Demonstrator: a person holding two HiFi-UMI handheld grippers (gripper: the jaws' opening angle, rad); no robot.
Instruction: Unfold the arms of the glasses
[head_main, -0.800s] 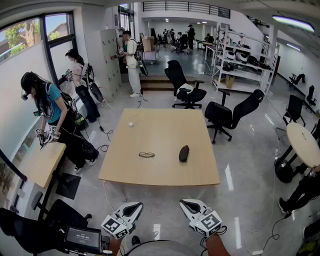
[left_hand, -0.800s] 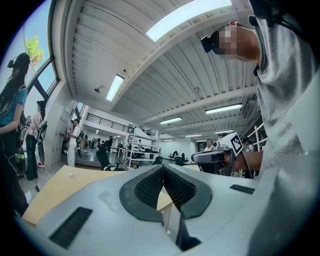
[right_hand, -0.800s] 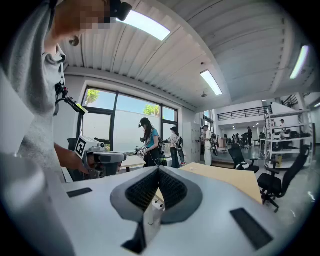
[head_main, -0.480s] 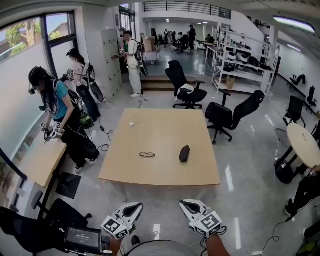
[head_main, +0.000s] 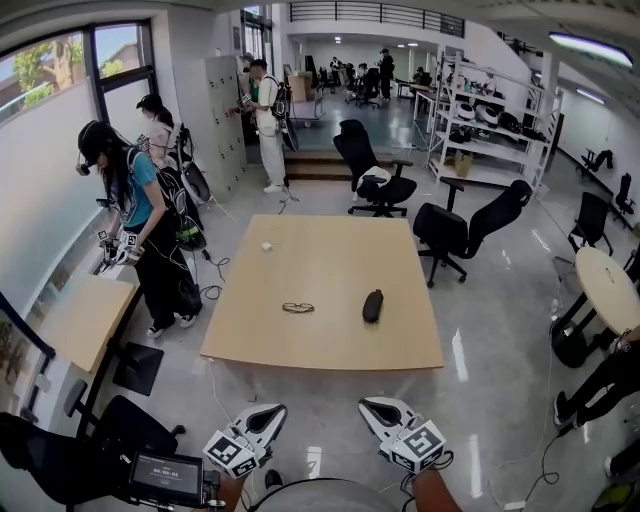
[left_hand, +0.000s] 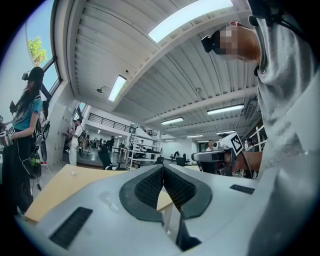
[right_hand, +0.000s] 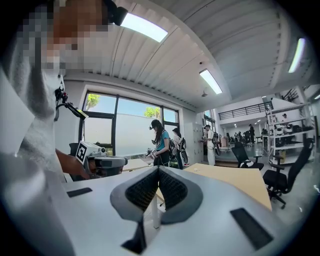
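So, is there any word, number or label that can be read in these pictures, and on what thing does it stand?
No text can be read.
On the screen at the lower left: pale lines, too small to read.
On the left gripper and the right gripper: black-and-white square markers only, no words.

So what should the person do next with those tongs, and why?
Probably step up to the table and bring both toward the glasses: the left tongs and right tongs are shut, empty, and well short of the table's near edge.
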